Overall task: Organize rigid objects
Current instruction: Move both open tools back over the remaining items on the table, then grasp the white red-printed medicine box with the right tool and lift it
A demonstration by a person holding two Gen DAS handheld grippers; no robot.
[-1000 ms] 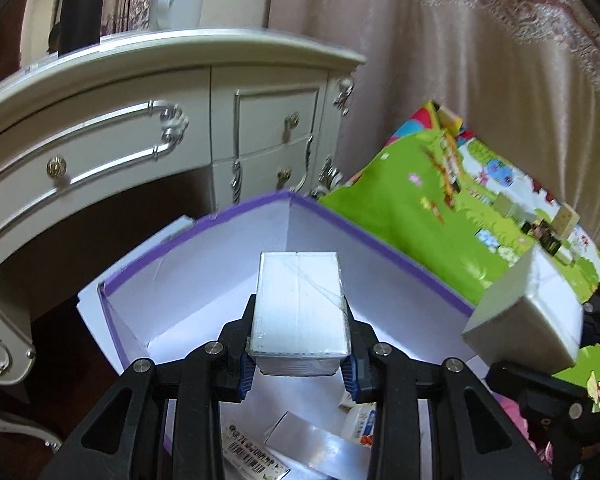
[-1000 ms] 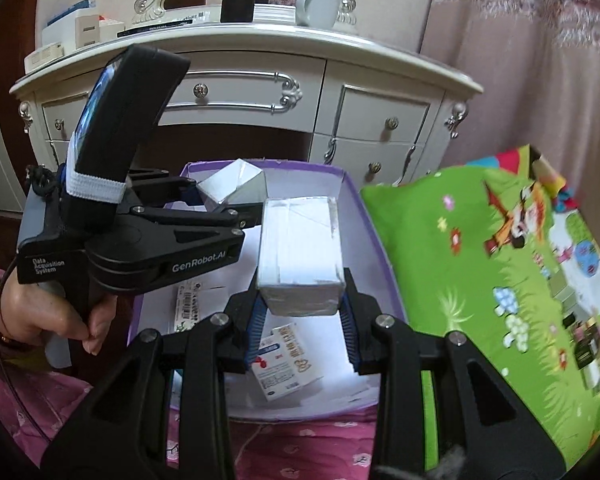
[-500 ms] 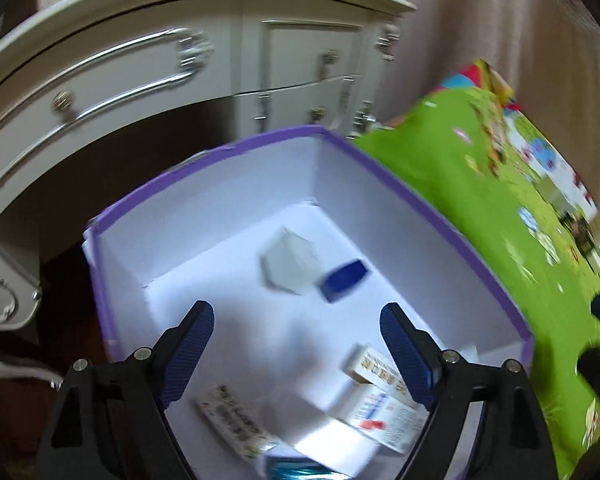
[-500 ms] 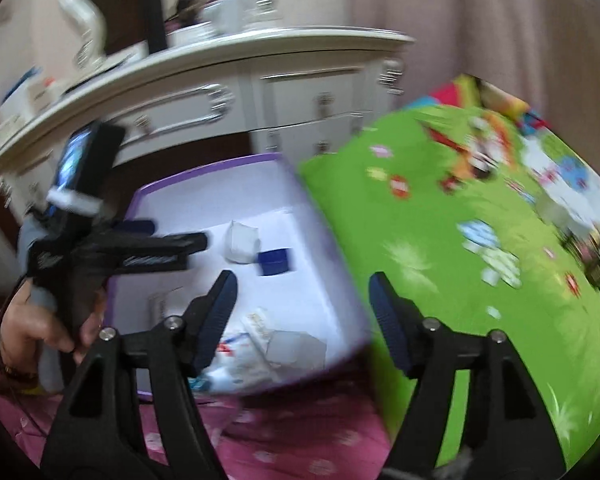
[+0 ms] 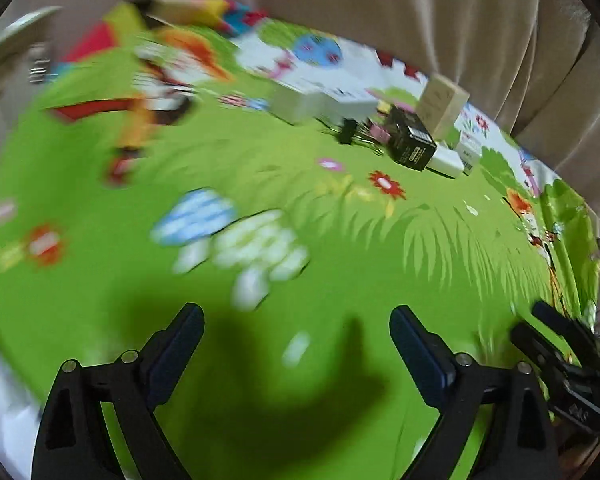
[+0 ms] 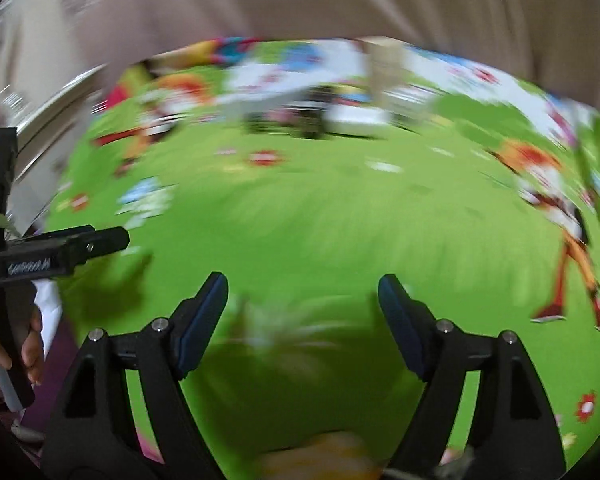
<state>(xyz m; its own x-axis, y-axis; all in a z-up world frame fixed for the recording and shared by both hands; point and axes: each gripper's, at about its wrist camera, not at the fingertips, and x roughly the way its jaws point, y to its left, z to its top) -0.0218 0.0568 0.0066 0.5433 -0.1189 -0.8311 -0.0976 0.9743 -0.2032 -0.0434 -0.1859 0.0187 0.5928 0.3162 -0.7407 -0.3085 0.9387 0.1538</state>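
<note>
Both the left hand-held gripper (image 5: 296,332) and the right hand-held gripper (image 6: 302,300) are wide open and empty above the green play mat (image 5: 340,240), where at its far edge the small black box (image 5: 410,142) lies among white boxes (image 5: 320,102); it looks light and stiff, probably best pinched across its flat sides.

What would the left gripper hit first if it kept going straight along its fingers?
Probably the green play mat: the open, empty left gripper points slightly down at bare mat. The small boxes lie farther ahead and to the right, likely off its line, though blur and fisheye leave depth unclear.
</note>
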